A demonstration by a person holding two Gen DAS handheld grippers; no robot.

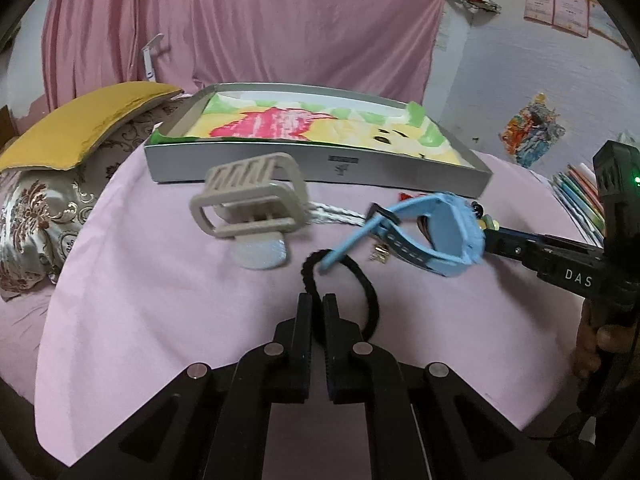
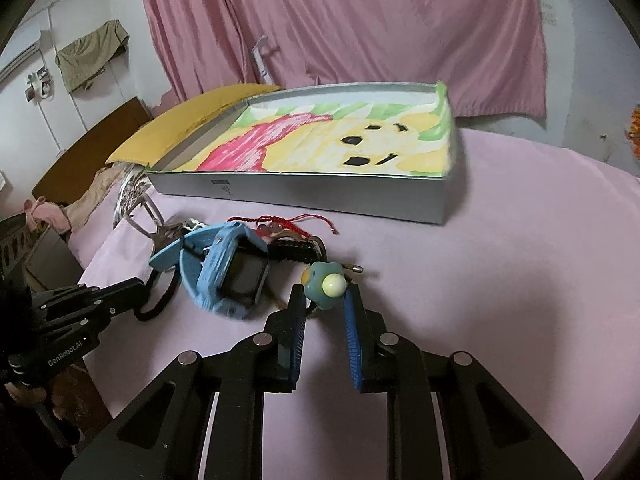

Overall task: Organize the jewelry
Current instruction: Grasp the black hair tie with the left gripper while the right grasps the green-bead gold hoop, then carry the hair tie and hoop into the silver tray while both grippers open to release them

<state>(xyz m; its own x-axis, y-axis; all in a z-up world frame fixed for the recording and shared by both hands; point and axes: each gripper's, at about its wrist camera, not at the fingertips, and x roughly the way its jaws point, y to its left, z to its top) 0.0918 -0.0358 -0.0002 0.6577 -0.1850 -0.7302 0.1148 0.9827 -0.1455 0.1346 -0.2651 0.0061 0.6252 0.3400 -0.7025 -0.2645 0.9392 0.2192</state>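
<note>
My left gripper (image 1: 317, 300) is shut on a black hair tie (image 1: 362, 280) that lies looped on the pink cloth. My right gripper (image 2: 325, 292) is open, its fingers on either side of a green flower hair clip (image 2: 325, 282). A blue watch (image 2: 234, 270) lies just left of it; it also shows in the left wrist view (image 1: 436, 236). A beige claw clip (image 1: 252, 196) stands on a glittery barrette (image 1: 262, 254). A red cord bracelet (image 2: 288, 222) lies behind the watch. A grey box (image 1: 320, 166) lined with a cartoon picture sits behind everything.
The pink cloth (image 2: 520, 260) covers the table. A yellow cushion (image 1: 80, 124) and a patterned pillow (image 1: 36, 216) lie at the left. Books (image 1: 580, 196) are stacked at the right edge. A pink curtain (image 2: 340, 20) hangs behind.
</note>
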